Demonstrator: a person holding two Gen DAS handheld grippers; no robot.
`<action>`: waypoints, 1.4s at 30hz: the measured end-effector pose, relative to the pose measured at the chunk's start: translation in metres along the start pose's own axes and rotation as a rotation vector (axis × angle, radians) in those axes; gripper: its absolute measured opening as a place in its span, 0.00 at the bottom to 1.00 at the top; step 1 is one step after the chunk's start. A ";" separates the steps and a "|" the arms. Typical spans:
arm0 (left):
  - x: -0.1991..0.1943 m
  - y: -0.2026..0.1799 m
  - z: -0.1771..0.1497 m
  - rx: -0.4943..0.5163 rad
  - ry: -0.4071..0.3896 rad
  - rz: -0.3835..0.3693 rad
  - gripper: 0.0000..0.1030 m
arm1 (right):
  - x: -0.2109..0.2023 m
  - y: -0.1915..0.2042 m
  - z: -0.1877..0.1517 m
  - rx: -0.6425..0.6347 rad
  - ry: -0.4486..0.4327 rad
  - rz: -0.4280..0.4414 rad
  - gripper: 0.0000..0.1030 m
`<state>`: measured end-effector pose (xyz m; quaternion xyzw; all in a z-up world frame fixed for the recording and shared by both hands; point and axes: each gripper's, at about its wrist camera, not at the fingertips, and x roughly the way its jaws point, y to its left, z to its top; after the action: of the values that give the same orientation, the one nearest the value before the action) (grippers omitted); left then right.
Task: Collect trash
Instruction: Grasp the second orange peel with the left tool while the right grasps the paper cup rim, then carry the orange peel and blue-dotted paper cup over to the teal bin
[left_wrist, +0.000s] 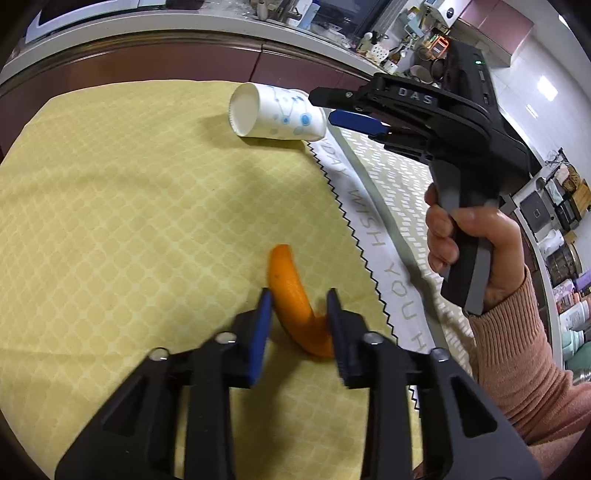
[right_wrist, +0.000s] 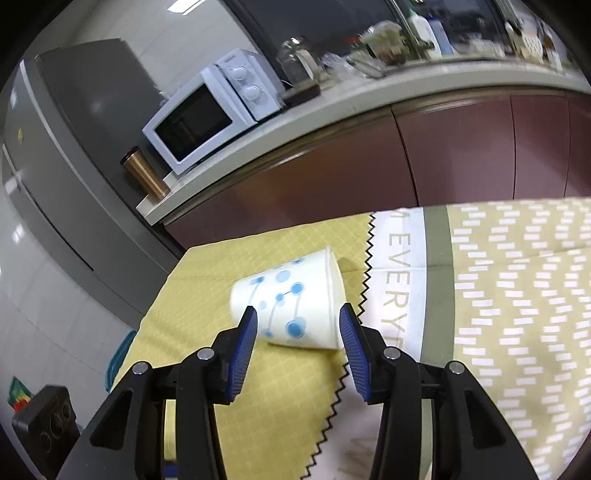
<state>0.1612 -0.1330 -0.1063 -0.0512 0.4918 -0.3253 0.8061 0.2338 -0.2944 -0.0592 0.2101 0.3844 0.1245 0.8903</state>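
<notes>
The left gripper (left_wrist: 299, 295) had its 2 blue pads pressed onto a curved orange peel (left_wrist: 295, 299) lying on the yellow cloth (left_wrist: 129, 221). Farther along the cloth, a paper cup (right_wrist: 295, 302) lay on its side between the right gripper's (right_wrist: 297, 314) parted fingers, which were not yet touching it.

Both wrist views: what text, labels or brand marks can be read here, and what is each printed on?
"DAS": on the right gripper body.
"WISH YOU": white band of the tablecloth, left wrist view.
"EVERY": same band, right wrist view.
Microwave brand mark: too small to read.
Paper cup: blue dots, no words.
</notes>
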 end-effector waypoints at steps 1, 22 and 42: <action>0.002 0.000 0.001 -0.001 0.006 0.002 0.16 | 0.003 -0.002 0.000 0.009 0.008 0.009 0.43; -0.049 0.014 -0.022 0.037 -0.076 0.124 0.15 | -0.011 0.039 -0.027 -0.082 0.024 0.146 0.02; -0.128 0.062 -0.038 -0.033 -0.203 0.255 0.15 | -0.040 0.098 -0.063 -0.130 -0.004 0.326 0.02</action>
<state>0.1201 -0.0019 -0.0537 -0.0342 0.4156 -0.2055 0.8854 0.1547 -0.2065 -0.0264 0.2121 0.3344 0.2915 0.8708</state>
